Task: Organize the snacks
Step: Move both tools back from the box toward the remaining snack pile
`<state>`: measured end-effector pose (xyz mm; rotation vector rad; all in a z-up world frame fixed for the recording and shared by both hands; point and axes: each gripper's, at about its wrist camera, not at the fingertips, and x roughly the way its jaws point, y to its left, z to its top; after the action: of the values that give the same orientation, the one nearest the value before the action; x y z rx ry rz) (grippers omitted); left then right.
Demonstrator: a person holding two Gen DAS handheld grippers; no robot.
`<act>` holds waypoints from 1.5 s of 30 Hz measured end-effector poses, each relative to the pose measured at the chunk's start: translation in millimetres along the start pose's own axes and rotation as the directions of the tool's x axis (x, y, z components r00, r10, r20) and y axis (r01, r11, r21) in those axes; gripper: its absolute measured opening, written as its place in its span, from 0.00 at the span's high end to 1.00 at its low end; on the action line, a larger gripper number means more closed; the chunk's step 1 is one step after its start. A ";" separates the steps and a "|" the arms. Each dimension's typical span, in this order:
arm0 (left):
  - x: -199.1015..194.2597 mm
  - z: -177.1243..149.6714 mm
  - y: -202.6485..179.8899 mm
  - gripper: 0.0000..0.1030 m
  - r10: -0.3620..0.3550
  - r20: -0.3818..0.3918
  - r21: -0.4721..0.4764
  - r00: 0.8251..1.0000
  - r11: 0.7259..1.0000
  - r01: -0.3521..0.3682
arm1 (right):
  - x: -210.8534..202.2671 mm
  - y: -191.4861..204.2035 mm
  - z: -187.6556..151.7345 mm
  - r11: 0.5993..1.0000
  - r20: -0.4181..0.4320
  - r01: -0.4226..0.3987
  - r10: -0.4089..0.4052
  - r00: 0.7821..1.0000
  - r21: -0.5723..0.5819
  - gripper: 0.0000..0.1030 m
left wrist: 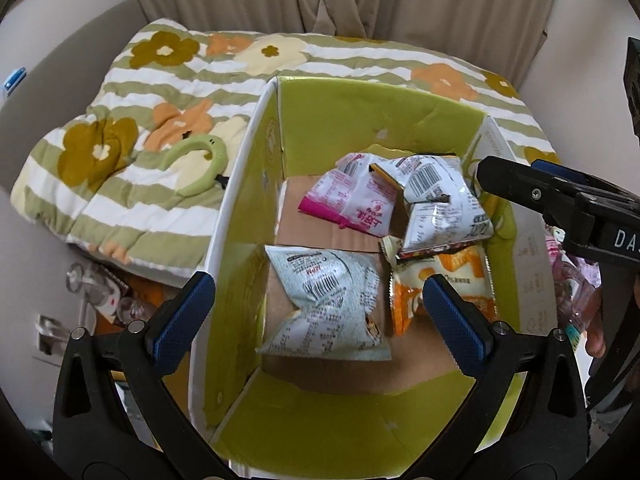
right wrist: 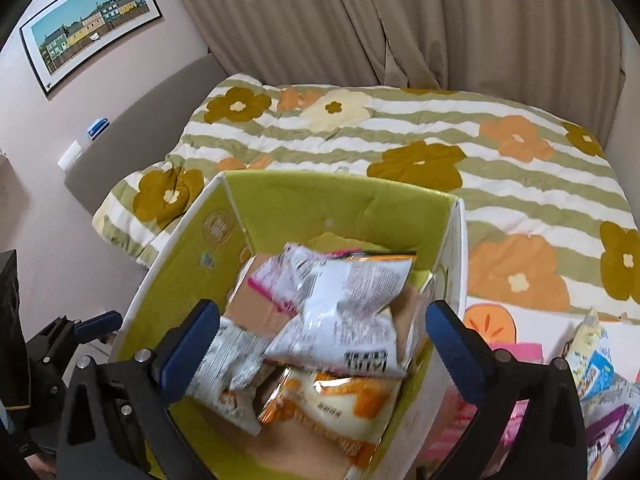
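While spread wide over the green cardboard box point(left wrist: 332, 120) on the bed point(left wrist: 132, 128), left gripper point(left wrist: 320, 312) held nothing above grey-white point(left wrist: 328, 308), pink point(left wrist: 352, 200) and orange snack packets point(left wrist: 444, 280); right gripper point(right wrist: 324, 344), likewise wide, empty.

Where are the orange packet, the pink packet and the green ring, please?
orange packet point(left wrist: 460, 276), left wrist view, its front.
pink packet point(left wrist: 352, 204), left wrist view, its middle.
green ring point(left wrist: 200, 168), left wrist view, its right curve.
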<state>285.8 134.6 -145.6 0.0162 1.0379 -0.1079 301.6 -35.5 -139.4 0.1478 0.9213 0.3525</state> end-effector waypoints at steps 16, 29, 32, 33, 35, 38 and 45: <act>-89.8 -18.9 -29.1 0.00 -0.099 0.133 0.084 0.986 0.993 0.088 | -111.6 23.7 -25.1 0.999 0.142 0.039 -0.035 0.989 -0.024 0.00; -141.6 -52.6 -122.0 0.00 -0.298 0.189 0.289 0.936 0.928 0.237 | -219.6 -13.9 -88.6 0.976 0.265 0.200 -0.216 0.940 0.087 0.00; -149.4 -58.4 -143.9 0.00 -0.313 0.195 0.305 0.929 0.920 0.246 | -240.3 -30.8 -106.9 0.963 0.274 0.246 -0.266 0.924 0.106 0.00; -151.3 -60.4 -154.7 0.00 -0.322 0.194 0.310 0.927 0.916 0.254 | -246.7 -37.7 -113.2 0.959 0.274 0.258 -0.280 0.920 0.114 0.00; -152.3 -64.4 -173.5 0.00 -0.344 0.173 0.318 0.923 0.906 0.278 | -257.0 -52.7 -124.7 0.952 0.274 0.276 -0.303 0.913 0.134 0.00; -149.7 -74.3 -195.8 0.00 -0.359 0.157 0.329 0.920 0.897 0.294 | -266.4 -75.1 -139.3 0.941 0.259 0.293 -0.329 0.908 0.170 0.00; -115.3 -89.6 -253.8 0.00 -0.314 0.091 0.367 0.945 0.893 0.262 | -258.7 -132.7 -161.4 0.961 0.193 0.246 -0.267 0.944 0.123 0.00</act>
<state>126.2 -102.7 -82.4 0.1768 0.8550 -0.5598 60.6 -256.3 -77.9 0.1483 0.7394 0.0478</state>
